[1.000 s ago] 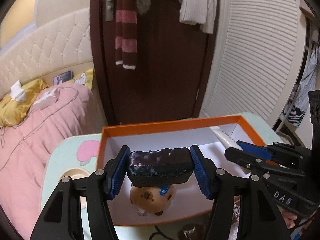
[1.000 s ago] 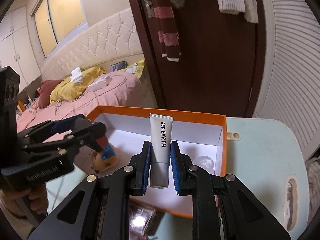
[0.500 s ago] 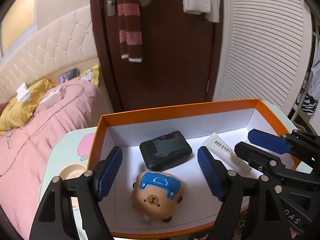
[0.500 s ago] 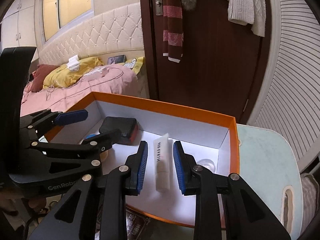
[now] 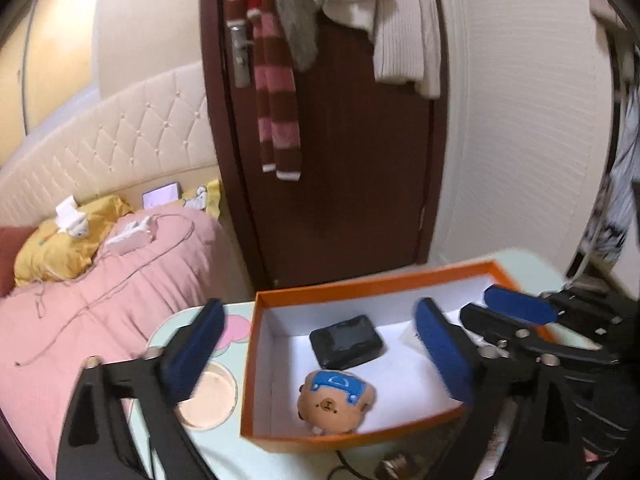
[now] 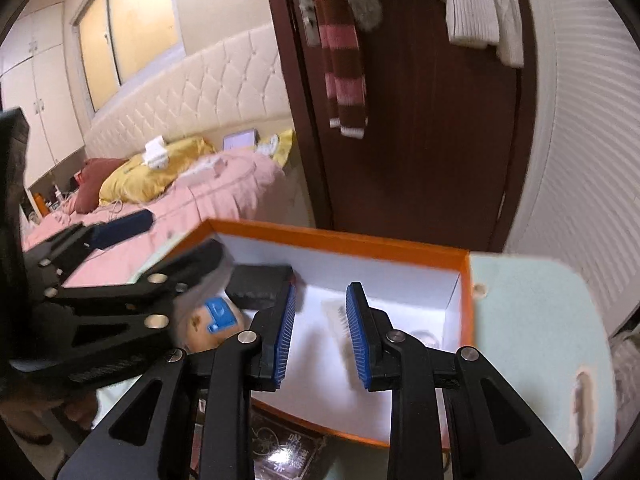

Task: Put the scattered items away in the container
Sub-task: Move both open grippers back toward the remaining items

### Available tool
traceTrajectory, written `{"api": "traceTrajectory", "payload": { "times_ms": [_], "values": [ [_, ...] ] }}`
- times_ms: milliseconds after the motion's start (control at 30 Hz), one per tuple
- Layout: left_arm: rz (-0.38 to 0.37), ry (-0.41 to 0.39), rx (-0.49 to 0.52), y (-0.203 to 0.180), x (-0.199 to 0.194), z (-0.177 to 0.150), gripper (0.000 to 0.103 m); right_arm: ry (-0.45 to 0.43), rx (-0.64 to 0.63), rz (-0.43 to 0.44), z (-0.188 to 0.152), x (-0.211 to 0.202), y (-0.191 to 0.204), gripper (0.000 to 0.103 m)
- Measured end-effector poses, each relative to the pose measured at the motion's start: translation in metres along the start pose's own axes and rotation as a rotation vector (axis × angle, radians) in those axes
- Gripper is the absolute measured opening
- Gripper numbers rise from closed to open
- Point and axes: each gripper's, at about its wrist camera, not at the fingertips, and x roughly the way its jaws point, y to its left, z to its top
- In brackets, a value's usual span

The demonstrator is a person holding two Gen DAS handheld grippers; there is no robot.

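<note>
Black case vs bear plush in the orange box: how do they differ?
The black case is flat, rectangular and dark all over; the bear plush is rounded, tan, with a blue patch on top. The black case lies toward the box's far wall, the bear plush by its near wall. Both rest on the white floor of the orange box, apart from each other, and neither is held by a hand-held gripper.

One orange box on the table. Inside the box: one black case, one bear plush, one white tube, blurred. Two grippers above the box: left gripper, right gripper, both empty, jaws apart.
</note>
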Motion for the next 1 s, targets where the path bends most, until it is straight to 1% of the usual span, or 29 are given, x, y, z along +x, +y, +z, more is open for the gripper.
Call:
{"api": "traceTrajectory", "payload": {
  "times_ms": [100,133,167,200,233,300,367,467,567,633,700,800,867,900,933,1000],
  "values": [
    [-0.029,-0.045,-0.027,0.005,-0.027,-0.001,0.1,-0.02,-0.017,0.013,0.002,-0.015,0.005,0.029],
    [-0.027,-0.05,-0.021,0.005,-0.034,-0.004,0.1,-0.02,-0.019,0.021,0.001,-0.02,0.006,0.031],
    [-0.024,-0.055,-0.014,0.005,-0.041,-0.008,0.1,-0.019,-0.021,0.027,-0.001,-0.024,0.007,0.048],
    [-0.022,-0.06,-0.008,0.006,-0.049,-0.011,0.1,-0.021,-0.02,0.027,-0.003,-0.029,0.008,0.071],
    [-0.019,-0.063,-0.001,0.006,-0.055,-0.015,0.1,-0.038,-0.014,0.026,-0.007,-0.036,0.007,0.077],
    [-0.01,-0.039,0.02,0.006,-0.061,-0.025,0.1,-0.075,-0.006,0.023,-0.014,-0.052,0.006,0.078],
    [-0.003,-0.009,0.036,0.007,-0.067,-0.038,0.1,-0.07,-0.014,0.01,-0.022,-0.062,0.006,0.078],
    [0.008,0.039,0.032,0.011,-0.07,-0.061,0.1,-0.038,-0.011,-0.011,-0.038,-0.069,0.006,0.078],
    [0.025,0.125,0.019,0.014,-0.063,-0.086,0.1,0.021,-0.011,-0.046,-0.057,-0.07,0.005,0.078],
    [0.037,0.164,0.018,0.014,-0.059,-0.097,0.1,0.082,-0.012,-0.08,-0.07,-0.066,0.003,0.078],
    [0.046,0.199,0.005,0.015,-0.055,-0.108,0.1,0.144,0.001,-0.091,-0.08,-0.061,-0.002,0.078],
    [0.025,0.264,-0.047,0.022,-0.046,-0.126,0.1,0.228,0.038,-0.098,-0.09,-0.054,-0.011,0.078],
    [0.036,0.318,-0.082,0.026,-0.035,-0.135,0.1,0.264,0.065,-0.117,-0.093,-0.049,-0.017,0.078],
    [0.052,0.334,-0.087,0.027,-0.031,-0.138,0.102,0.284,0.075,-0.125,-0.094,-0.046,-0.02,0.078],
    [0.067,0.315,-0.078,0.027,-0.031,-0.14,0.102,0.292,0.074,-0.136,-0.095,-0.046,-0.021,0.078],
    [0.057,0.312,-0.086,0.028,-0.03,-0.141,0.102,0.297,0.059,-0.152,-0.097,-0.046,-0.02,0.078]
  ]
}}
